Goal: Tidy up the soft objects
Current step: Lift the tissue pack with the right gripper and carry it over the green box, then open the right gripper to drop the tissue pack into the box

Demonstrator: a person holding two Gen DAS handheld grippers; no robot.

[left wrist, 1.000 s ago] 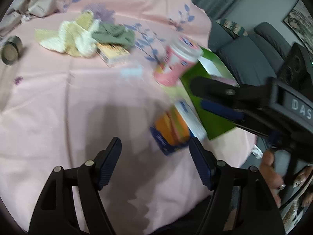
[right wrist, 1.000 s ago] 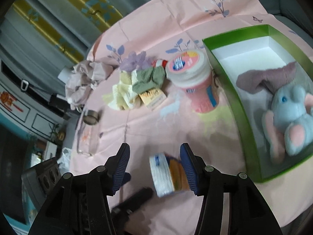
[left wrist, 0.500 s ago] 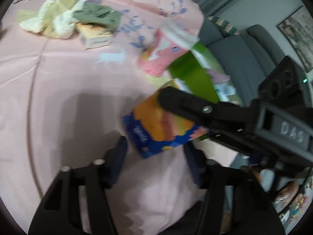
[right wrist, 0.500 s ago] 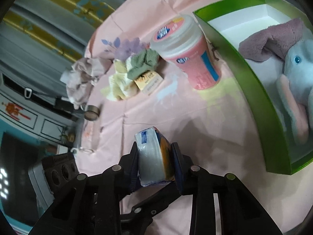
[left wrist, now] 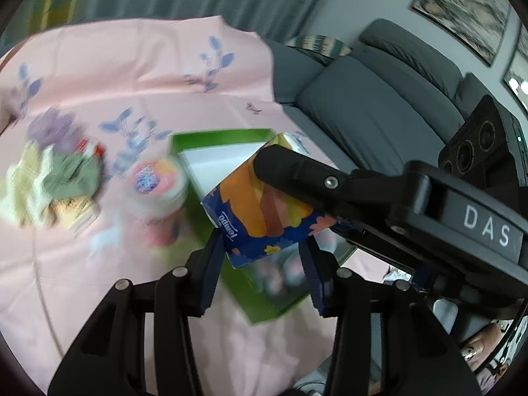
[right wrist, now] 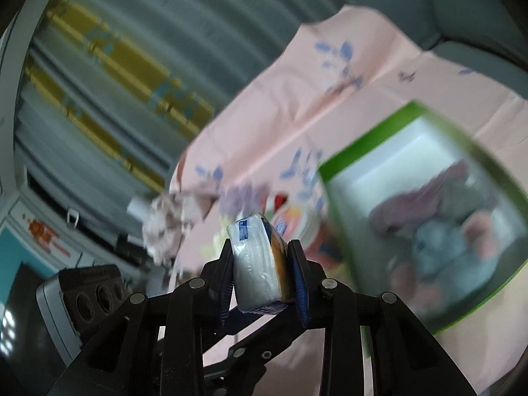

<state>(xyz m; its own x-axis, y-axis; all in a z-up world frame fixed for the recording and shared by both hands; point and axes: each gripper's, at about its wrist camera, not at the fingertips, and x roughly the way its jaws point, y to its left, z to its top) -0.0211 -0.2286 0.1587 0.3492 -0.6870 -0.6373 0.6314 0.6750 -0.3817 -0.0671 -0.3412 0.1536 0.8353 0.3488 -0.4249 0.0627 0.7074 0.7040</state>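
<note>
Your right gripper (right wrist: 262, 269) clamped the tissue pack (right wrist: 257, 264) between both pads, held aloft. Your left gripper (left wrist: 260, 260) sat beneath that pack, its jaws closing around the lower end, with the right gripper's finger (left wrist: 313, 178) crossing above it.

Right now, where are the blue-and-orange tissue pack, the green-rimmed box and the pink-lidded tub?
Blue-and-orange tissue pack (left wrist: 260, 211): left wrist view, printed front face.
Green-rimmed box (right wrist: 359, 151): right wrist view, far green rim.
Pink-lidded tub (left wrist: 156, 178): left wrist view, centre of lid.

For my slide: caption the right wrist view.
Right tongs clamp a tissue pack above the pink tablecloth, green box nearby.
</note>
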